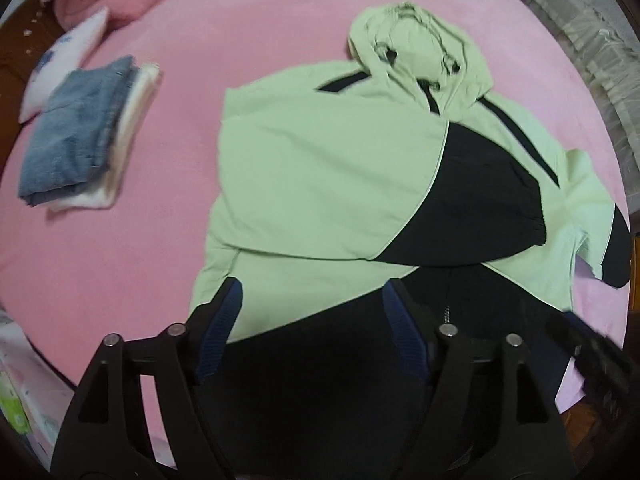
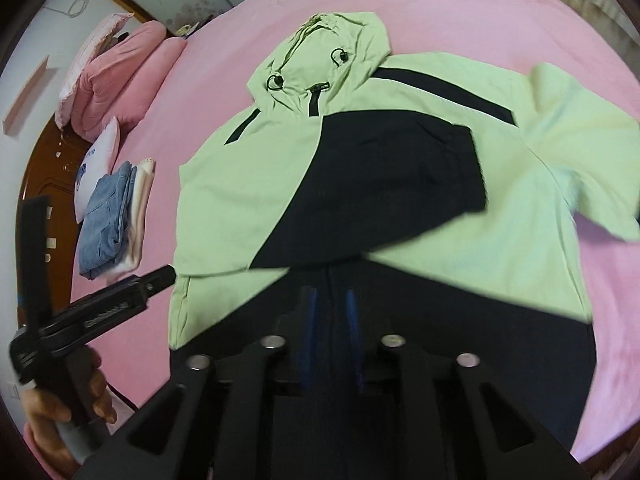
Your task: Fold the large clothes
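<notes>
Jacket [image 1: 320, 168], light green with black panels, hooded: spread flat on pink bed cover [image 1: 140, 260], hood [image 1: 416, 44] pointing to far side. One sleeve [image 1: 472, 200] folded across chest, black cuff lying on front; other sleeve [image 2: 580, 136] spread out to the side. Black lower part nearest both cameras.

Left gripper [image 1: 312, 316]: held above lower part of jacket, jaws standing wide apart, nothing between them, clear of fabric.

Right gripper [image 2: 332, 320]: over black hem area, jaws partly apart with a narrow gap, nothing seen gripped; contact with cloth cannot be told.

Hand [image 2: 60, 412] on left gripper's handle, seen from right wrist view.

Folded jeans [image 1: 72, 140] on folded white garment [image 1: 128, 136], well apart from jacket. Pink pillows [image 2: 120, 76] at far edge of bed.
</notes>
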`<state>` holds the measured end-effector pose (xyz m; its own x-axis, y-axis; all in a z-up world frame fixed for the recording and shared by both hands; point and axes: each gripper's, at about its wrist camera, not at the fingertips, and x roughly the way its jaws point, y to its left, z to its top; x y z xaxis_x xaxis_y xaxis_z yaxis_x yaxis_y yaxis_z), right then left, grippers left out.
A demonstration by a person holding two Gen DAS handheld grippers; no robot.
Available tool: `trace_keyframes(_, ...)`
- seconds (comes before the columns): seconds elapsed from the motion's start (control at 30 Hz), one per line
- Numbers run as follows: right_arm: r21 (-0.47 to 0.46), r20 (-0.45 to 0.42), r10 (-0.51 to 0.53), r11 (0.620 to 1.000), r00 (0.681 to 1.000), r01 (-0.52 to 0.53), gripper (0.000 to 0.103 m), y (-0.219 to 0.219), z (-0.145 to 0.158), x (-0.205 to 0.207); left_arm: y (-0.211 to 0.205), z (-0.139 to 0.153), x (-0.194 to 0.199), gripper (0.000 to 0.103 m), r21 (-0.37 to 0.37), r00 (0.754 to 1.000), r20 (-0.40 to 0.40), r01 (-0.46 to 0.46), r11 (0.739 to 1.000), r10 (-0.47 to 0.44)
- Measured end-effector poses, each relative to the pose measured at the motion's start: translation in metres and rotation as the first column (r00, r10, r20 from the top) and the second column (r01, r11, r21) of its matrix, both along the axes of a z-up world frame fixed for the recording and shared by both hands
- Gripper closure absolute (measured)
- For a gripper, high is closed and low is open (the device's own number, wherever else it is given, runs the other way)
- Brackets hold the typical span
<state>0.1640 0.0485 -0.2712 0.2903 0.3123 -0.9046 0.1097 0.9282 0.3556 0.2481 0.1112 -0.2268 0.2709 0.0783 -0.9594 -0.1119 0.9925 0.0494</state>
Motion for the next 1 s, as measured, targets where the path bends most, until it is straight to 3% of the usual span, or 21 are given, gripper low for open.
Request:
trace_keyframes(0.07, 0.016, 0.02, -0.041, 0.999, 0.999, 0.041, 0.032, -0.001, 0.012, -0.021, -0.003, 0.017, -0.013, 0.03, -0.005, 1.0, 0.028, -0.014, 1.0, 0.014)
trace_keyframes(0.13, 0.023, 0.034, -0.076, 0.997, 0.997, 0.075, 0.026, -0.002, 0.031, -0.051, -0.002, 0.029, -0.027, 0.03, -0.047, 0.999, 0.035, -0.008, 0.999, 0.01)
trace_keyframes(0.2, 0.019, 0.032, -0.1, 0.995, 0.994, 0.1, 0.026, 0.002, 0.042, -0.076, 0.0, 0.034, -0.033, 0.03, -0.061, 0.999, 0.038, 0.016, 0.998, -0.013)
trace_keyframes(0.4, 0.017, 0.037, -0.17, 0.985, 0.985, 0.17, 0.018, -0.002, 0.038, -0.112, 0.008, 0.039, -0.06, 0.025, 0.04, 0.99, 0.121, 0.066, 0.997, -0.071)
trace_keyframes(0.6, -0.019, 0.014, -0.215, 0.976, 0.977, 0.215, 0.018, -0.016, 0.022, -0.128, 0.008, -0.001, -0.074, 0.024, 0.013, 0.995, 0.048, 0.081, 0.997, -0.082)
trace_keyframes(0.77, -0.129, -0.015, -0.234, 0.965, 0.972, 0.23, 0.018, -0.041, 0.004, -0.147, -0.026, -0.035, -0.09, 0.024, 0.04, 0.986, -0.051, 0.162, 0.986, -0.16)
trace_keyframes(1.0, -0.108, -0.114, -0.317, 0.946, 0.941, 0.306, 0.018, -0.119, -0.026, -0.176, -0.119, -0.063, -0.103, 0.024, 0.061, 0.937, -0.131, 0.334, 0.941, -0.324)
